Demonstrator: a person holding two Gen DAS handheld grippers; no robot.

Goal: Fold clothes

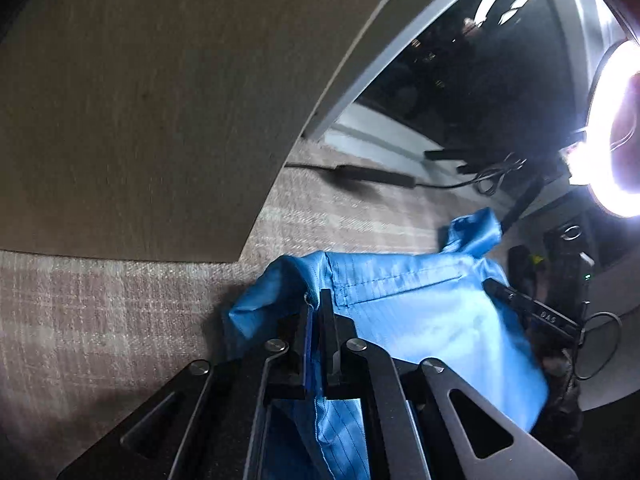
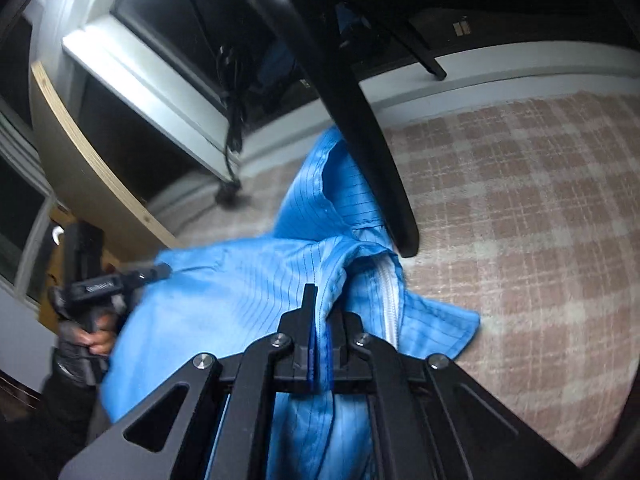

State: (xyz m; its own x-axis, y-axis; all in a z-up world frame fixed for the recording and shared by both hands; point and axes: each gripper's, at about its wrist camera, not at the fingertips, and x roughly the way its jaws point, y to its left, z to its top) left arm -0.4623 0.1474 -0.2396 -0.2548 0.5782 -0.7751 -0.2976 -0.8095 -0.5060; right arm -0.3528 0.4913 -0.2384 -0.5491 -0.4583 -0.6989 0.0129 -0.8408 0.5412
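Left gripper (image 1: 316,312) and right gripper (image 2: 320,308) — jaws clamped on a blue striped garment (image 2: 224,292). Thin, limp, probably slippery cloth — best held at seamed edges.

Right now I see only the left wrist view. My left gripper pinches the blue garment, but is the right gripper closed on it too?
Observer: Yes. The right gripper is shut on the blue garment, pinching a bunched fold.
Operator: Is there a zipper near it?
Observer: Yes, a white zipper runs just right of those fingers.
Operator: Anything standing close to the cloth?
Observer: A black chair leg comes down on the checked carpet, right against the garment's far edge.
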